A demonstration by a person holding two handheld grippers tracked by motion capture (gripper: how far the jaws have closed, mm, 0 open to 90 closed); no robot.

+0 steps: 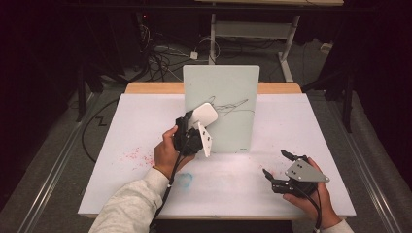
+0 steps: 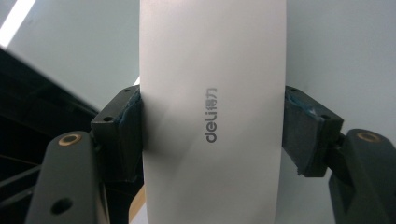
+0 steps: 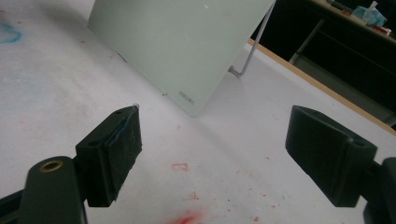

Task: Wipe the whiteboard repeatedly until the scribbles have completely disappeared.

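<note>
Left claw [image 2: 212,135] clamps a white eraser [image 2: 212,93] before the board [image 2: 341,46].

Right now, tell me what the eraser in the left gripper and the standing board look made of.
Eraser: probably smooth matte white plastic, with a printed grey logo. Board: likely glossy frosted glass or acrylic, pale green, with pen scribbles on its slick face.

A white table cover [image 1: 145,126] carries red specks [image 1: 133,156] at near left, a blue smudge [image 1: 184,179] near the front edge and red marks [image 3: 187,217]. Cables [image 1: 160,56] and a desk frame [image 1: 286,43] lie far behind.
</note>
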